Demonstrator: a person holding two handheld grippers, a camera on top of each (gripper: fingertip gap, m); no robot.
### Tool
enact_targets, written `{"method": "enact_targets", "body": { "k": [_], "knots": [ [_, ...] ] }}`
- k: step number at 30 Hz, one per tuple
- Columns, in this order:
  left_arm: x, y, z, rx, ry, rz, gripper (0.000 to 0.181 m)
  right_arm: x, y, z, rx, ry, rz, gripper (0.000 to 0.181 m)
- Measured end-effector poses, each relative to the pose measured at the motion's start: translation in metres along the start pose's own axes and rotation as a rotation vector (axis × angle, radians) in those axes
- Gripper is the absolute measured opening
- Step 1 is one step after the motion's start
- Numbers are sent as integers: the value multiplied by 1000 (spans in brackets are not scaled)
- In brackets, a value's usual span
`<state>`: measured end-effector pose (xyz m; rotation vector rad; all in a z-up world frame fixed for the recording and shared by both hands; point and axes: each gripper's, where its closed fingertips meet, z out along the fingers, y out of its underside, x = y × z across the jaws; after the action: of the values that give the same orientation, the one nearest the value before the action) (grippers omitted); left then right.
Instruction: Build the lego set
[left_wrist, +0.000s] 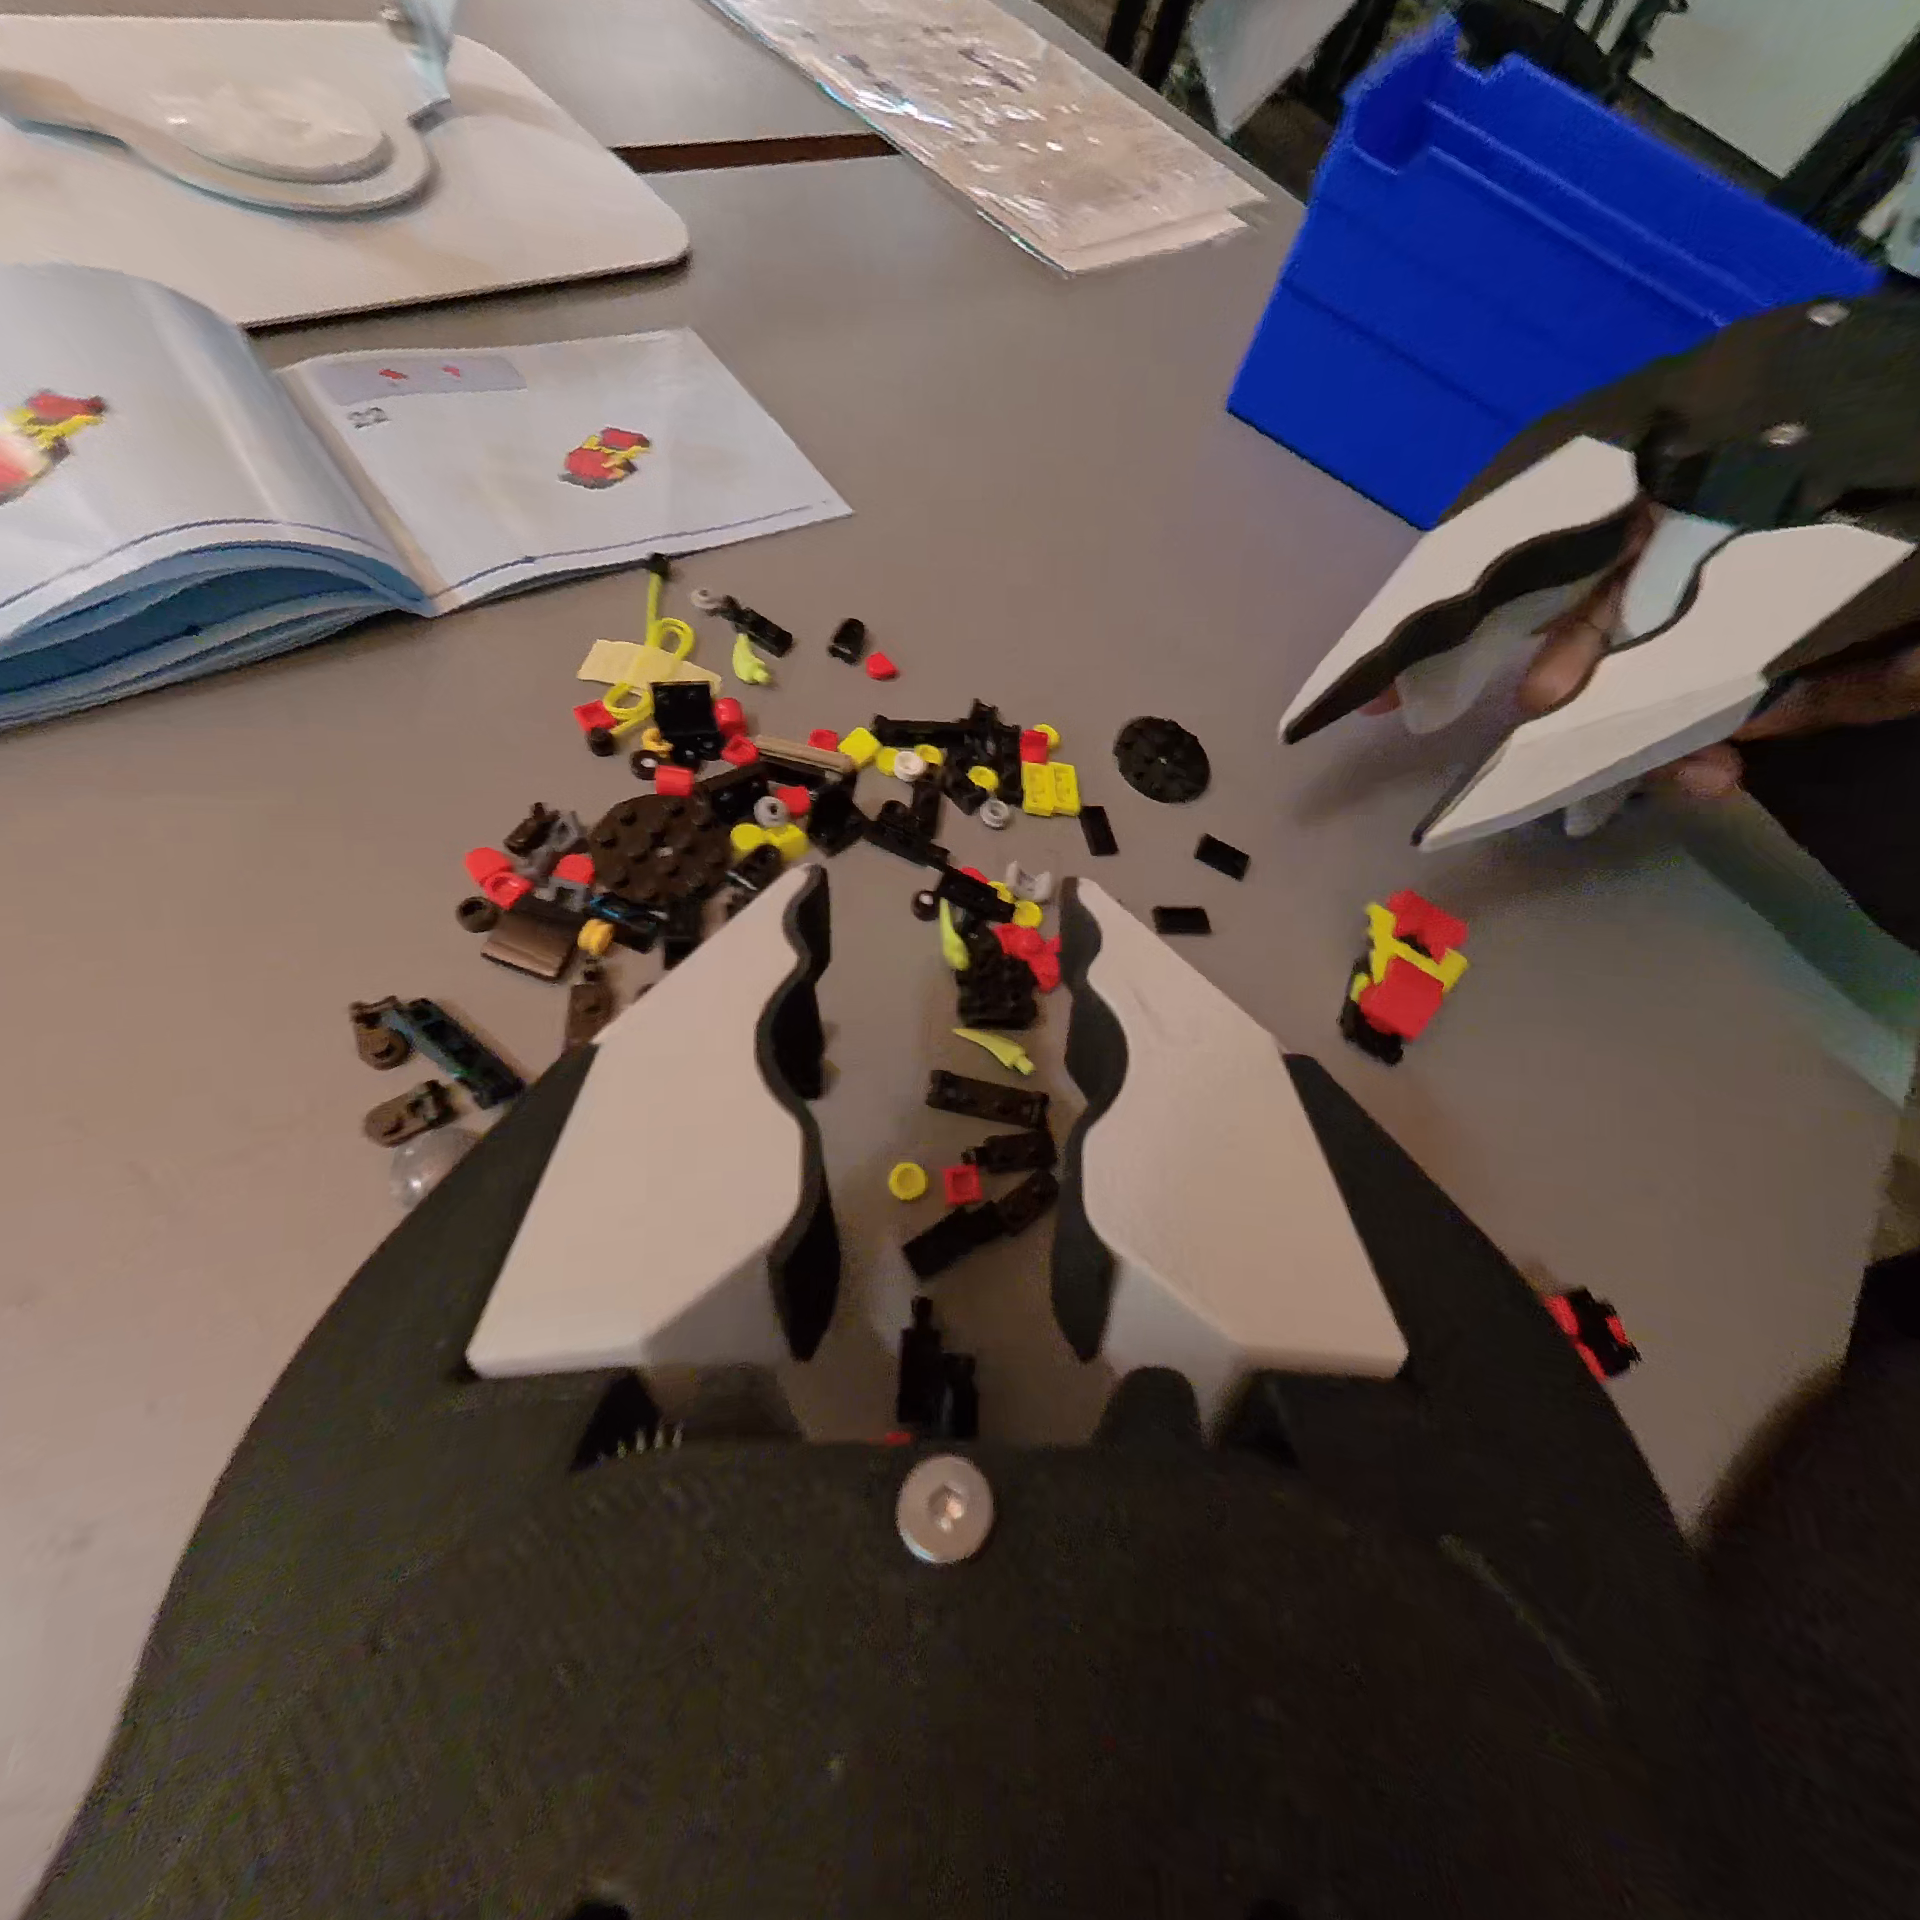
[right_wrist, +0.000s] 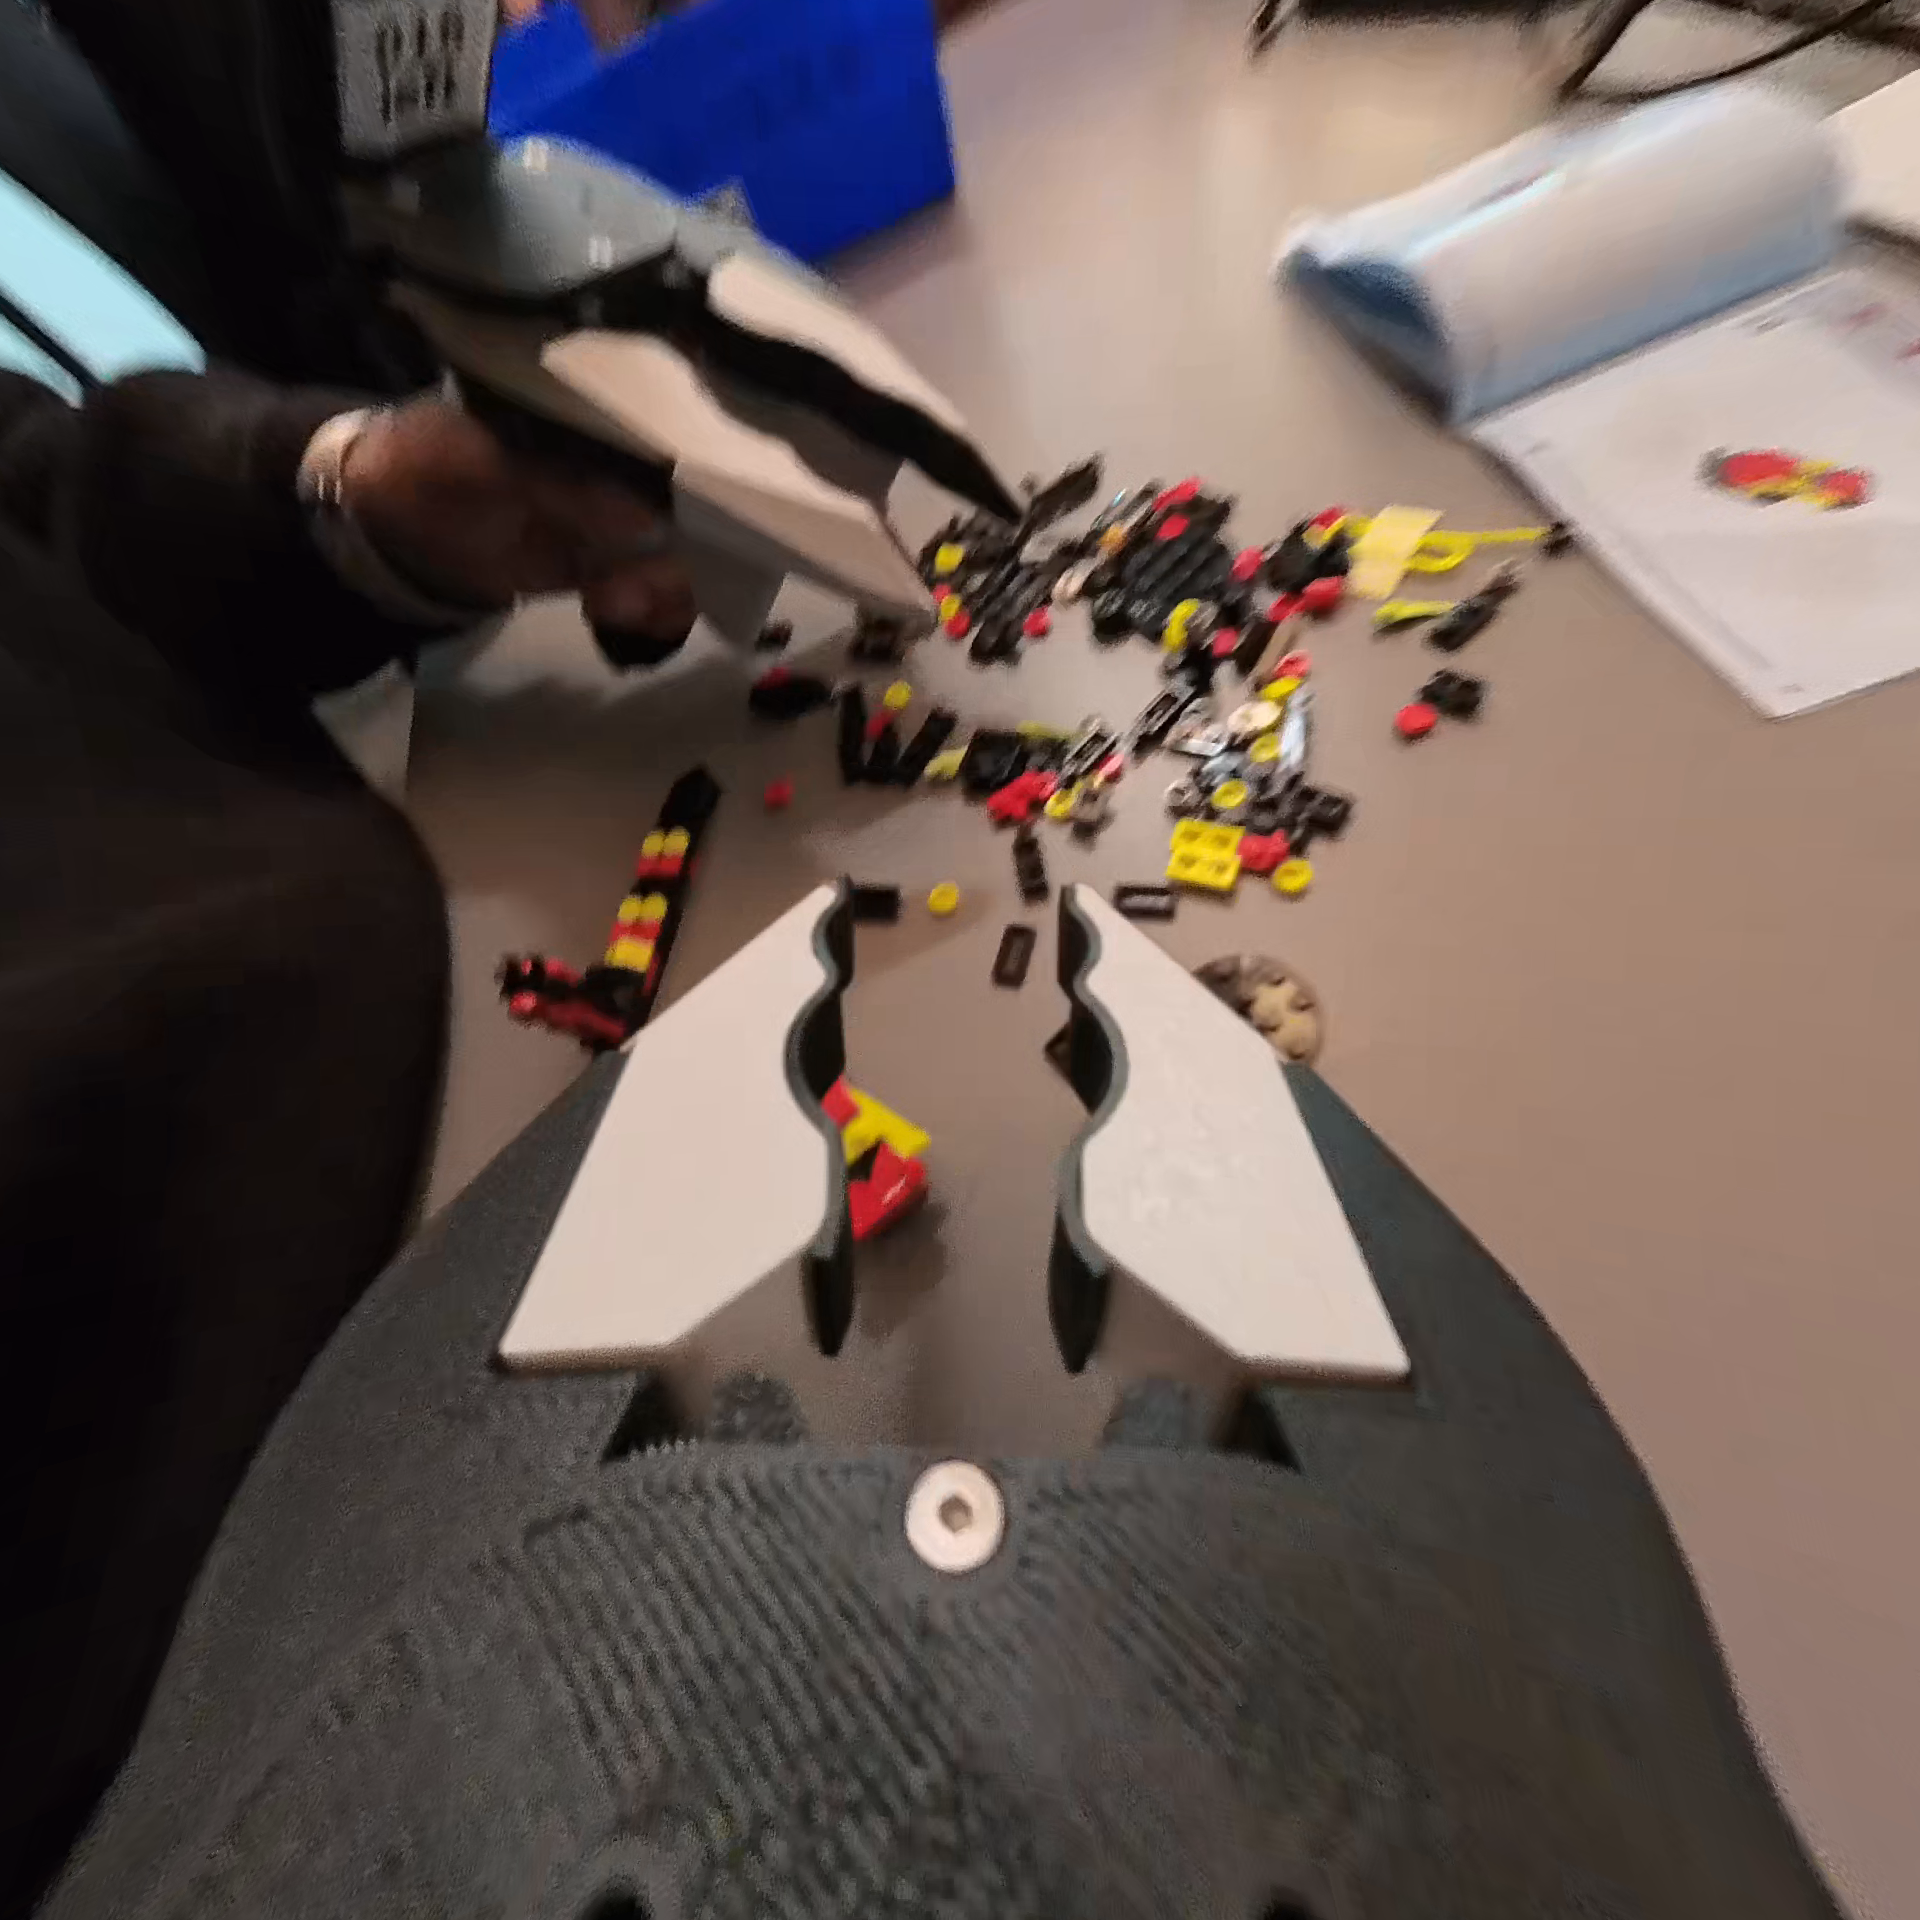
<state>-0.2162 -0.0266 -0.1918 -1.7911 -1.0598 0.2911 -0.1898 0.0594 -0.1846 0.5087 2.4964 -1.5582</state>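
Loose black, red and yellow lego pieces lie in a pile on the grey table. My left gripper is open and empty, low over the near side of the pile, with small pieces visible between its fingers. A small red, yellow and black build sits to the right of the pile. My right gripper is open and empty beside it. In the blurred right wrist view the right gripper hovers over the build, which shows beside the left finger. The left gripper and pile lie beyond.
An open instruction booklet lies at the far left, and a blue bin stands at the far right. A white mat and a plastic bag lie at the back. A long black strip with yellow and red studs lies near the person's sleeve.
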Motion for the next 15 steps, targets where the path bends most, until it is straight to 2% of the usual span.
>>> {"method": "enact_targets", "body": {
  "k": [3, 5, 11, 15],
  "knots": [
    [-19, -14, 5, 33, -71, -56, 54, 13, -20, -2, 109, 63, 68, 35],
    [-27, -26, 18, 10, -85, -72, 63, 19, -23, -2, 126, 91, 89, 35],
    [-69, -56, 95, -191, -211, 43, 70, 25, -26, 2, 117, 134, 45, 31],
    [-86, -60, 133, -272, -230, 22, 76, 27, -25, 1, 105, 146, 25, 31]
  ]
}}
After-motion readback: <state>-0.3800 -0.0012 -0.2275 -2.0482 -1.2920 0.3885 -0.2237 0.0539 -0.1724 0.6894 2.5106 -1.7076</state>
